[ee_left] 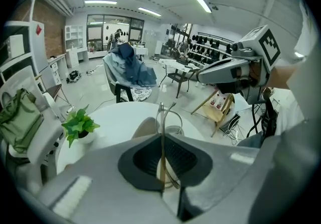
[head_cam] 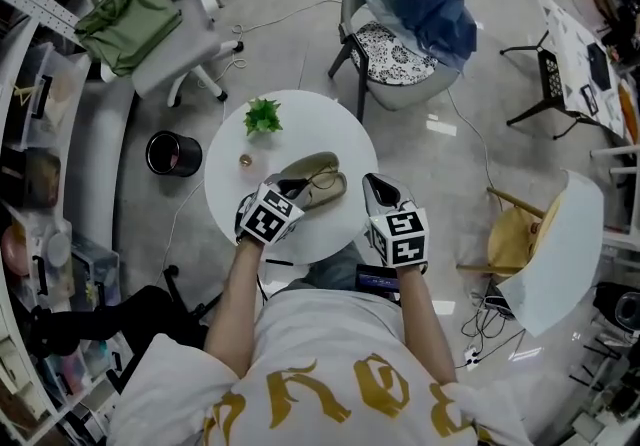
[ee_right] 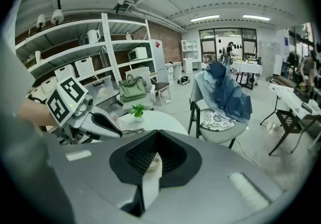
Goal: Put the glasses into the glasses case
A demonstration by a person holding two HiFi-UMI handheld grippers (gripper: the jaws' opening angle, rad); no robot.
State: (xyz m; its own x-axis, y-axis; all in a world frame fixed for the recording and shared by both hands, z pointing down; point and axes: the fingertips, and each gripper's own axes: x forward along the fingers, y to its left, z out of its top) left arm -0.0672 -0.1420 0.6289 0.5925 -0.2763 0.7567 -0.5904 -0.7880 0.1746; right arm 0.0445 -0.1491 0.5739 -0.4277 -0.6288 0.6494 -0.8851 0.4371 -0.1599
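- Worktop (head_cam: 225, 184) carries the glasses case (head_cam: 318, 182), apparently open, with its long axis crosswise.
- Left hand-held gripper (head_cam: 288, 191), the nearer one, is clamped on the glasses (ee_left: 168, 117); the case lies just ahead.
- Right hand-held gripper (head_cam: 374, 182) is narrow and empty.

Near end of the glasses case (head_cam: 322, 189) tucked under the left gripper (head_cam: 290, 188). Glasses (ee_left: 168, 122) clamped edge-on between its jaws, lower rims lost behind the pads (ee_left: 140, 162), too thin to trace from overhead. Past the right gripper's (ee_right: 154, 142) closed jaws, just an unidentifiable beige sliver (ee_right: 152, 160).
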